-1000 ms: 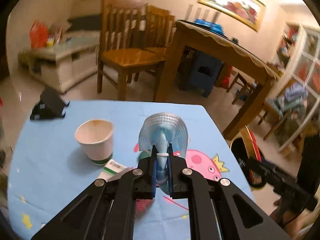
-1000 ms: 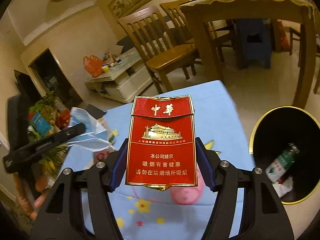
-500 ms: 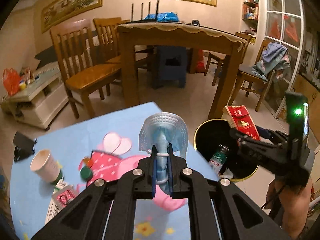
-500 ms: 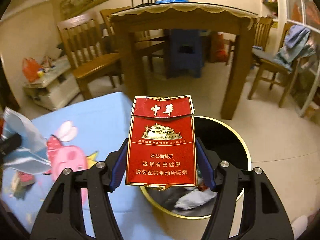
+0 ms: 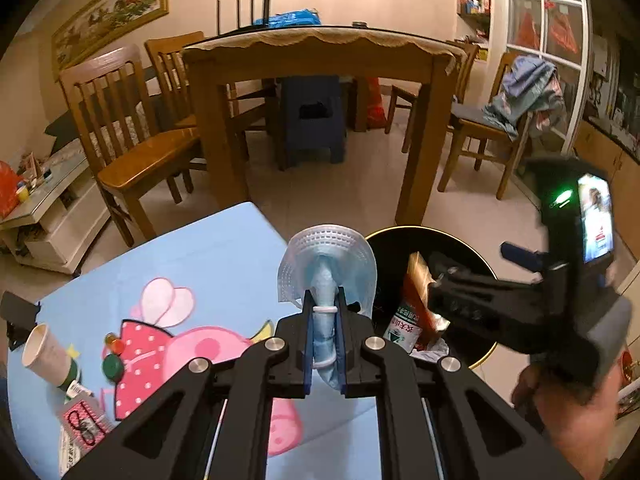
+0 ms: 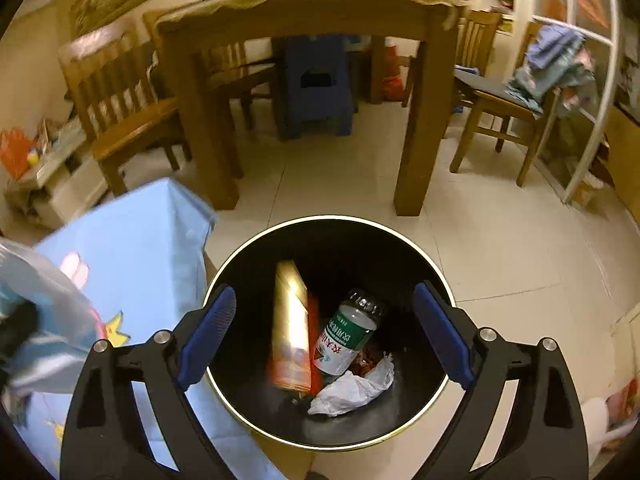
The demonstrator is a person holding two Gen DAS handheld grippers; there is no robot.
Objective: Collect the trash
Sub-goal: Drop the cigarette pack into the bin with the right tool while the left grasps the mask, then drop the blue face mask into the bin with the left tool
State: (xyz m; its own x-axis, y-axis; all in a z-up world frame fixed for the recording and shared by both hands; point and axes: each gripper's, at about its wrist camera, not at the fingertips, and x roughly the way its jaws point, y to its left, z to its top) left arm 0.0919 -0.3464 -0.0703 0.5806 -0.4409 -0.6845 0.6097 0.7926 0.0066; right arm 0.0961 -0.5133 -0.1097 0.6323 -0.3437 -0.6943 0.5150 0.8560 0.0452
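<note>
Jaws of your right gripper (image 6: 324,336) had just opened wide, cigarette pack (image 6: 292,328) inside the bin (image 6: 240,412), while your left gripper (image 5: 324,336) pinched the face mask (image 5: 328,264).

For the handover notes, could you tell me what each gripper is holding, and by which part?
The left gripper pinches a face mask by its bunched middle. The right gripper, just opened, holds nothing; the cigarette pack is in the bin.

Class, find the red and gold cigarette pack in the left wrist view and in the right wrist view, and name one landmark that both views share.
Left wrist view: the red and gold cigarette pack shows right of centre, inside the black bin, beside the right gripper.
Right wrist view: the pack is blurred, low centre, between the open jaws.
Shared landmark: the gold-rimmed black bin.
</note>
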